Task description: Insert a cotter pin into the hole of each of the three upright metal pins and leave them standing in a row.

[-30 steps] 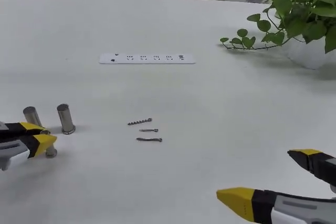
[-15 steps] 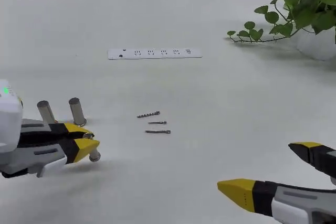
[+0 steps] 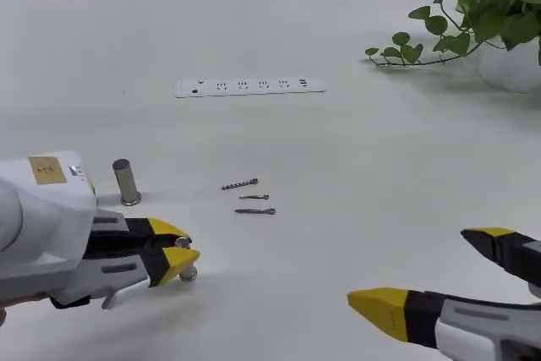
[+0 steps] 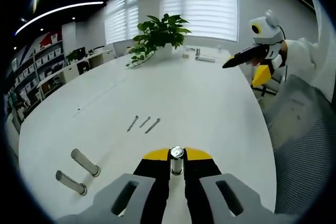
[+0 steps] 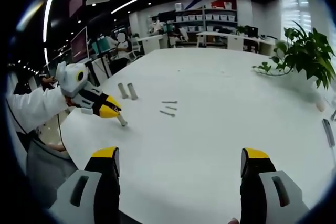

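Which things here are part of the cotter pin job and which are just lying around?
For the job: metal pin held by the left gripper; two standing metal pins; three cotter pins; right gripper, open.
Just lying about: power strip; potted plant.

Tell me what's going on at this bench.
A person is working with a pair of tongs in each hand. The left tongs, black with yellow tips, are shut on a short grey metal pin, held roughly upright low over the white table. Two other grey metal pins stand side by side further back. Three small cotter pins lie loose mid-table, none inserted yet. The right tongs hang open, holding nothing.
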`<state>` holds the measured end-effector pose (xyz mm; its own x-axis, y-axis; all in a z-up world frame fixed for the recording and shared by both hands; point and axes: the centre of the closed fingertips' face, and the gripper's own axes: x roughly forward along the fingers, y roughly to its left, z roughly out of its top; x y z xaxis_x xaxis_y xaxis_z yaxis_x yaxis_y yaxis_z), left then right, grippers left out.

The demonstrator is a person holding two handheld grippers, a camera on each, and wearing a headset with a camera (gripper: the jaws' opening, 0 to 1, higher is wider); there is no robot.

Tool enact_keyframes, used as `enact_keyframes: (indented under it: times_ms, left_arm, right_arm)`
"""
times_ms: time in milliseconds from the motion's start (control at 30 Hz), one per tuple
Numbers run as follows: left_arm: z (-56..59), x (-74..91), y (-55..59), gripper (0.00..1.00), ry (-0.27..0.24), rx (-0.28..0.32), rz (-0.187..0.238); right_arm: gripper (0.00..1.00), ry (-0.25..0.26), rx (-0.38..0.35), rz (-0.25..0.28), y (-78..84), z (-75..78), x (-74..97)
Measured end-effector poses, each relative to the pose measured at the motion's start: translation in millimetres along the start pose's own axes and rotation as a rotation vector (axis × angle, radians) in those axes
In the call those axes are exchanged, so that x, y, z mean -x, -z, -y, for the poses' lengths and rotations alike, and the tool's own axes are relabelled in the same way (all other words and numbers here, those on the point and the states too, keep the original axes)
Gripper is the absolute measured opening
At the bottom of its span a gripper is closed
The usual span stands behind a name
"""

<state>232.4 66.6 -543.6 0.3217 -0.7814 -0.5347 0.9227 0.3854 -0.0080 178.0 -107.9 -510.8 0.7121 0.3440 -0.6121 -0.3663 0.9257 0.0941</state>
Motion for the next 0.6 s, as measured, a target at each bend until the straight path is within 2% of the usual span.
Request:
enact_keyframes:
  times_ms: [267, 600]
  left_arm:
    - [12.8, -11.0, -0.1, 0.05, 0.054, -0.043, -0.026]
    - [19.5, -19.4, 6.0, 0.06, 0.074, -0.083, -0.054]
  right_arm:
    - [0.94, 0.002, -0.012, -0.005, 2.7, 0.6, -1.0]
    - [0.94, -0.002, -0.019, -0.009, 4.3, 1.4, 0.3]
